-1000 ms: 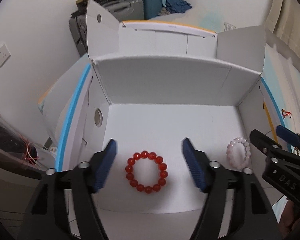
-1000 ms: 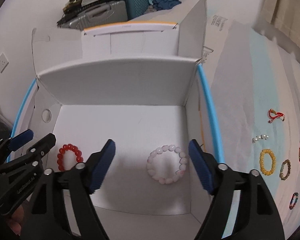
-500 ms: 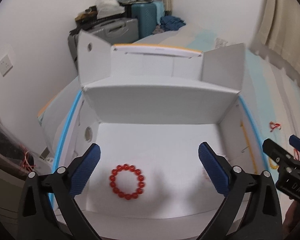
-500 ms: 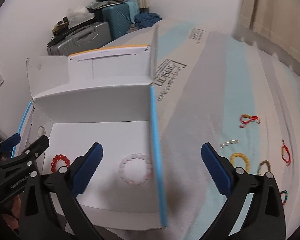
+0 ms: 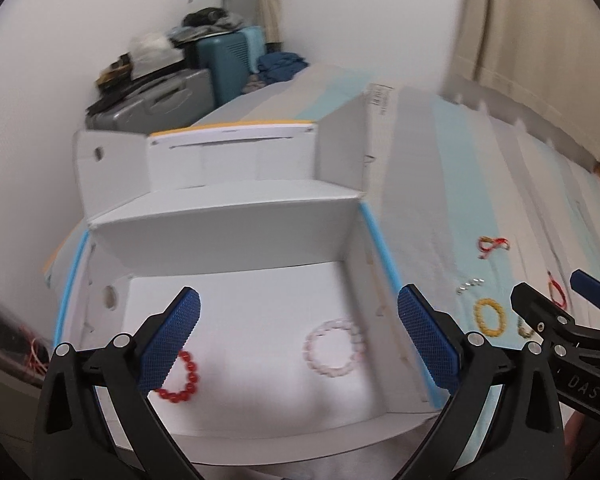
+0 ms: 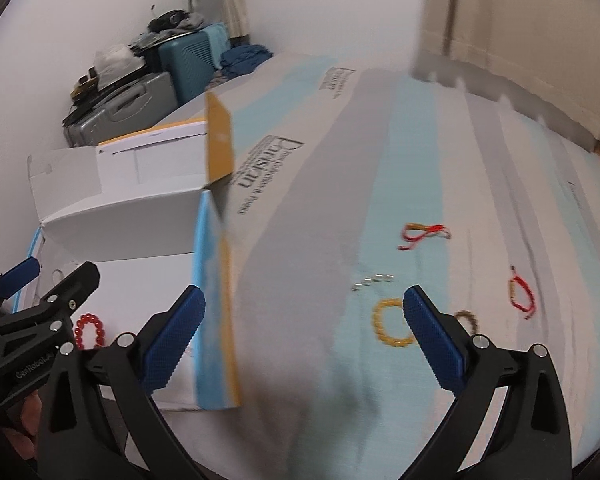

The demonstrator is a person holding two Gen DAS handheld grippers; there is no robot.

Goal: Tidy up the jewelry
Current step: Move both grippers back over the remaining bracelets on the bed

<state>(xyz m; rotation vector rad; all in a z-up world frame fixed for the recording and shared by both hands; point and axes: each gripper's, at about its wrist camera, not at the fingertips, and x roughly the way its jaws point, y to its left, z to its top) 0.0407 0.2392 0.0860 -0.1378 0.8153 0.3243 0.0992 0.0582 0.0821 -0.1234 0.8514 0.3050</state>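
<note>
Fingers (image 5: 172, 340) spread empty, pink bracelet (image 5: 334, 348) between, boxed

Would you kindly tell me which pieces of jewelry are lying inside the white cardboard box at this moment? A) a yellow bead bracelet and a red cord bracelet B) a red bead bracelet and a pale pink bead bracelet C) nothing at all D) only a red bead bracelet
B: in the left wrist view the red bead bracelet and the pale pink bead bracelet both lie on the floor of the white cardboard box.

Soft, even indoor light; motion blur throughout, perhaps worst at fisheye-bent edges.
</note>
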